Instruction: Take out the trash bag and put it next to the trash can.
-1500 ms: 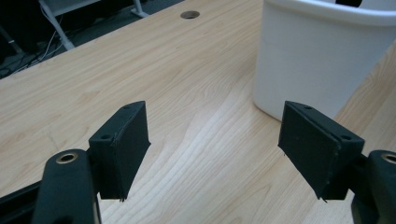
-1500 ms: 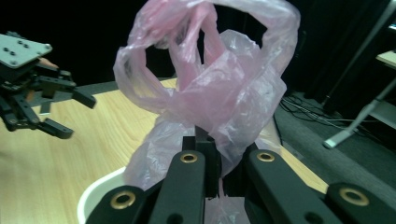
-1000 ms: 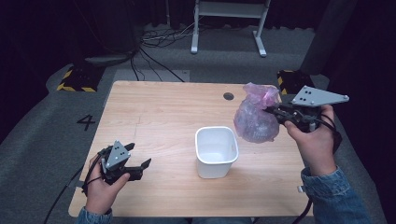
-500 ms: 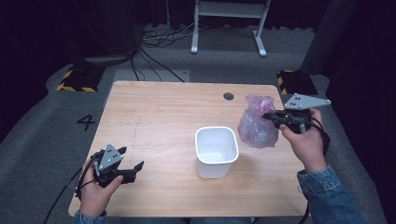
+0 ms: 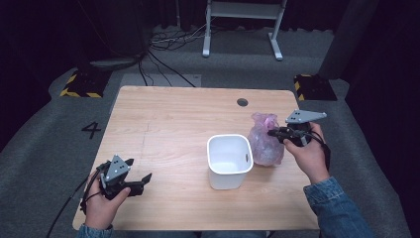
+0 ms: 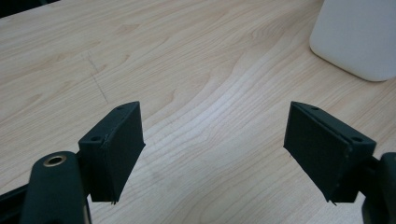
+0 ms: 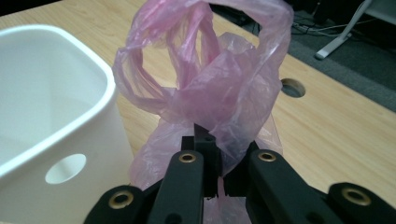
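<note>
High view: my left tongs (image 5: 140, 179) gape wide and empty low over the bench (image 5: 188, 124); the white bin (image 5: 229, 160) stands mid-bench; touching its right side, the pink bag (image 5: 264, 144) sits pinched in my right tongs (image 5: 272, 133).

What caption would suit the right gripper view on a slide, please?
Right claw shut on a pink plastic bag beside the white bin.

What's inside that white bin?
The white bin looks empty: bare white walls in the high view. The pink bag, held by the right gripper, stands beside it; its contents are hidden.
</note>
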A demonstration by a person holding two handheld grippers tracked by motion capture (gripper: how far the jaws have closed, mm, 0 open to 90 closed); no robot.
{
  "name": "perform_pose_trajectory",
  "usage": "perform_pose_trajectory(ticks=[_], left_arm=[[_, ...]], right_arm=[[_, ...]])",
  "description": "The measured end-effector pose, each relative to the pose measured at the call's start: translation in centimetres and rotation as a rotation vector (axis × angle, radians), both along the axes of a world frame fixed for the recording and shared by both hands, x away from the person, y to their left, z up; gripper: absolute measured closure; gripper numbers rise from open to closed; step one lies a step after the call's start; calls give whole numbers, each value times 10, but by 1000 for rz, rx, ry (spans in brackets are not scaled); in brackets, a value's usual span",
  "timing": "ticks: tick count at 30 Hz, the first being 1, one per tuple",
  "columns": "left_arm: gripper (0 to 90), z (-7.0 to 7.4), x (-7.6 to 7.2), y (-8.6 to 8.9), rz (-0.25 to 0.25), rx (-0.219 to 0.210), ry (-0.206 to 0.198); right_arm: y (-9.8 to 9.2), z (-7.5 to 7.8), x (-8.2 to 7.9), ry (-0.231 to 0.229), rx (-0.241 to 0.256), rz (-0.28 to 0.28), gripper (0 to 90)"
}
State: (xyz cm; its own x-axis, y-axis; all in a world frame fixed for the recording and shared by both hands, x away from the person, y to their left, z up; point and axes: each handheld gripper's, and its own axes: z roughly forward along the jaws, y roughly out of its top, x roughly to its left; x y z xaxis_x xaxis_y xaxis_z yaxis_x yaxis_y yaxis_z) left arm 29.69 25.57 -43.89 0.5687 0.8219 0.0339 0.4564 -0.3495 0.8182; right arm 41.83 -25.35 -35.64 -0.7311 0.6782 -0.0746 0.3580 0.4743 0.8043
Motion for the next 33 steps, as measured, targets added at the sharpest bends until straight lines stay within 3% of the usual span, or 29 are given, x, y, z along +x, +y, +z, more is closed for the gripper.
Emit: perform_pose_trajectory(ticks=[6,12,15,24,33], left_arm=[[195,-1,1,-4,-14,4,0],[194,-1,1,-6,-22,-1,5],[194,-1,1,-6,-22,-5,4],[195,0,1,-7,-26,-14,4],[195,2,-3,-2,-14,-15,-1]], right_arm=[[0,-18,3,46,17,-8,807],[-6,-20,-2,35,81,-51,478],[-14,-16,-8,31,108,-74,376],[-37,4,-35,-18,120,-73,329],[-60,8,-60,-27,103,-105,329]])
